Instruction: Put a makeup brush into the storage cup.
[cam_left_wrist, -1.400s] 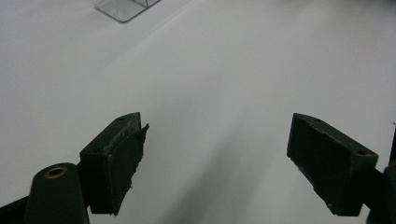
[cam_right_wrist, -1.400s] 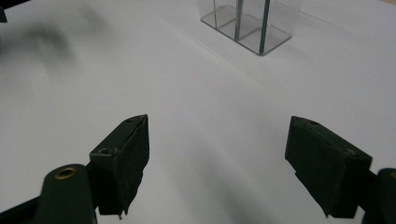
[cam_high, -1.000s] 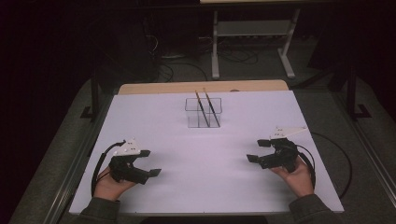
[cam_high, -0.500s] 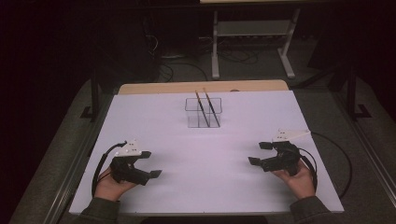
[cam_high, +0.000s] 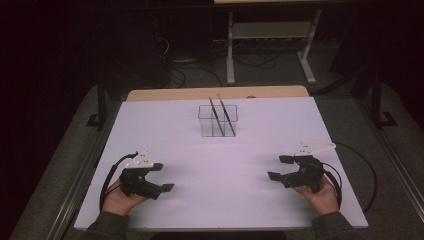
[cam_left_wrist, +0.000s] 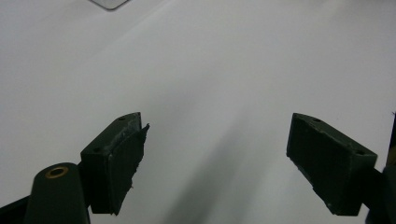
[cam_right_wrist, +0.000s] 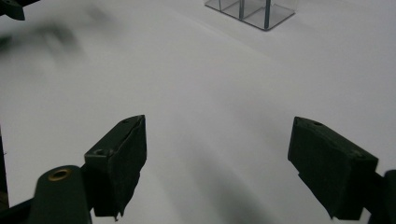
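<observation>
Bright sheet, dark surroundings, perhaps slight blur

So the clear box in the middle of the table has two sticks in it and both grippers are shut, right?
Not quite. The clear box does hold two sticks, but both grippers are open: the left gripper and right gripper views show their jaws spread wide apart, holding nothing.

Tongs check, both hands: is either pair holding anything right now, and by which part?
Nothing is held. The left tongs and the right tongs are both open over the bare white table. The two sticks stand in the clear box, untouched.
</observation>
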